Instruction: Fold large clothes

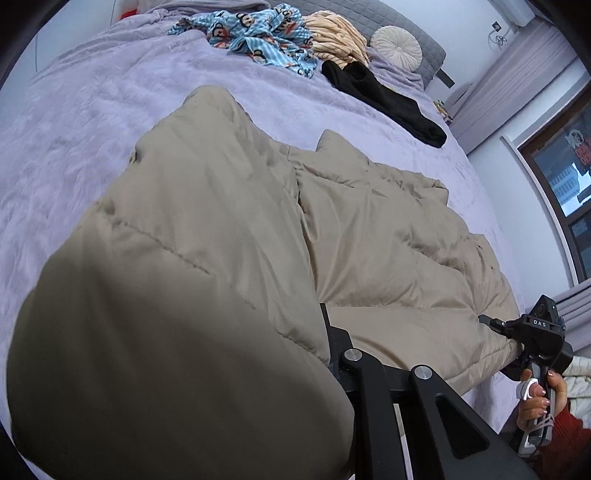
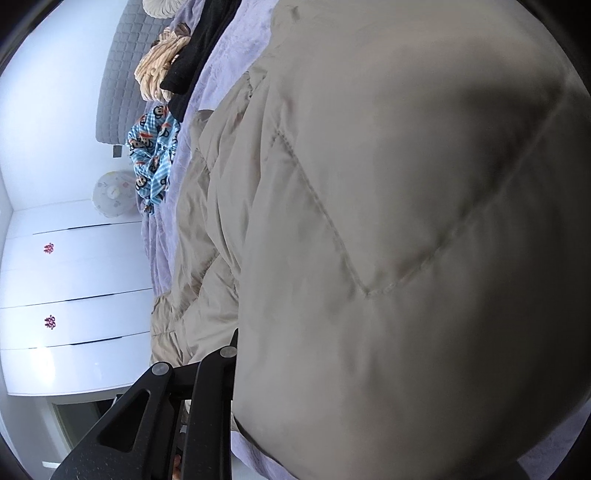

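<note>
A large beige quilted coat (image 1: 369, 221) lies spread across the lavender bed cover (image 1: 92, 122). My left gripper (image 1: 327, 325) is shut on a lifted part of the coat. That fabric bulges close to the lens and hides the fingertips. At the right of the left wrist view, a hand holds my right gripper (image 1: 489, 320), shut on the coat's near hem. In the right wrist view the coat (image 2: 388, 221) fills most of the picture. It drapes over my right gripper (image 2: 233, 341), and only the black finger arms show.
At the head of the bed lie a blue cartoon-print garment (image 1: 255, 35), a cream fluffy garment (image 1: 336, 35) and a black garment (image 1: 388, 99), beside a round pillow (image 1: 397, 46). A window (image 1: 565, 177) is at the right. White wardrobe doors (image 2: 74, 277) stand beyond the bed.
</note>
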A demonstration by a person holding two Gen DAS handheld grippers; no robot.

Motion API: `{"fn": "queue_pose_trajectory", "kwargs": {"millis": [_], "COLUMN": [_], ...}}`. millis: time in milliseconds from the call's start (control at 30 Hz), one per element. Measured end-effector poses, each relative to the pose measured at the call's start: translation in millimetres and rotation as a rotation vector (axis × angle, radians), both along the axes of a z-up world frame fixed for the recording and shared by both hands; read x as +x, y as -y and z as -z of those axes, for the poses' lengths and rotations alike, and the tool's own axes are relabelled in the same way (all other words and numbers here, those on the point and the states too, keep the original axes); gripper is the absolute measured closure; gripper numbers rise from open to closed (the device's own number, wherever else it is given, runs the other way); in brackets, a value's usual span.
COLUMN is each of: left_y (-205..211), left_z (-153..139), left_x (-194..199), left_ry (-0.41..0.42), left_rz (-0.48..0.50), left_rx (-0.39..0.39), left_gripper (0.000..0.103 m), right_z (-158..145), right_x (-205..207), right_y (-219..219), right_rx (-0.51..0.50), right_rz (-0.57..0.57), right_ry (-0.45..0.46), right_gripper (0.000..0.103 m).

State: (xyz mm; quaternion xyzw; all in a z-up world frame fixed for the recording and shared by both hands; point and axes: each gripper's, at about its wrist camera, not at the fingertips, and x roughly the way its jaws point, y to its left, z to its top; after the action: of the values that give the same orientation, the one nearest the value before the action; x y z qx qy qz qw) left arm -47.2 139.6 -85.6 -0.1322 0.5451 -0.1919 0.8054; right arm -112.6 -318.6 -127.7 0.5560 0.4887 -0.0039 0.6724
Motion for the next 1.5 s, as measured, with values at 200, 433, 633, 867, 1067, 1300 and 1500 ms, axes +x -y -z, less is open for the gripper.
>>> {"fn": "queue_pose_trajectory", "kwargs": {"millis": [200, 433, 633, 867, 1067, 1300, 1500], "left_y": [-31, -93, -109, -75, -91, -92, -84], "left_z": [20, -8, -30, 27, 39, 26, -2], "left_x": [-43, -72, -68, -48, -56, -56, -66], "left_ry": [-0.135, -0.096, -0.011, -0.099, -0.135, -0.157, -0.159], "left_rz": [-0.1, -0.265, -0.339, -0.234, -0.3, -0.336, -0.328], "left_rx": [-0.018, 0.175, 0.169, 0.259, 0.24, 0.292, 0.316], "left_gripper": [0.079, 0.067, 0.067, 0.067, 0.05, 0.05, 0.05], "right_z": [22, 15, 24, 17, 16, 15, -18], "right_x": [-29, -20, -15, -20, -67, -113, -121], "right_y": [-5, -12, -7, 0, 19, 35, 38], "right_rx": [0.033, 0.014, 0.012, -0.153, -0.11, -0.019, -0.217], "right_rz": [-0.004, -0.04, -0.043, -0.17, -0.034, 0.207, 0.117], "right_ry": [-0.039, -0.024, -0.035, -0.054, -0.069, -0.126, -0.19], "right_gripper": [0.078, 0.077, 0.075, 0.057, 0.049, 0.049, 0.046]}}
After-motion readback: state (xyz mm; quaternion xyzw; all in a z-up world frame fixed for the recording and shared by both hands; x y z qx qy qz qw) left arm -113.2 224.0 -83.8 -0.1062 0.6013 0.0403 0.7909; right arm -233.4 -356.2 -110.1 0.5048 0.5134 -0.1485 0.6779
